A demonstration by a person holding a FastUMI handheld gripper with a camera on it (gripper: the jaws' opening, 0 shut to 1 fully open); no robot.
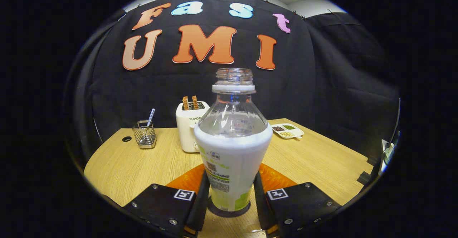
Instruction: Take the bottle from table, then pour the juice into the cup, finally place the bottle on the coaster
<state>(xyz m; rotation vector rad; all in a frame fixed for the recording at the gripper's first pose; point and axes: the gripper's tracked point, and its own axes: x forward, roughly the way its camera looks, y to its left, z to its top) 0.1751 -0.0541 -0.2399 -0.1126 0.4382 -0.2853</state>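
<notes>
Wooden tabletop (143, 166) stretches ahead of my claw (230, 198), whose fingers sit against both sides of the uncapped bottle (232, 152), gripping it upright on a dark coaster (229, 213); beyond stands a toaster (188, 129).

Single view: fisheye camera mounted on gripper (229, 195), low above table (143, 166), facing forward along two fingers toward booth's back wall. Fingers enter at bottom, flanking bottle (232, 152), standing close on either side of its lower body; contact cannot be confirmed. Bottle stands upright, very near lens, centre of field. Beyond it, mid-range: toaster (189, 127), wire holder (144, 135), divided dish (288, 130). Horizon level; strong barrel distortion bends table edges.
</notes>
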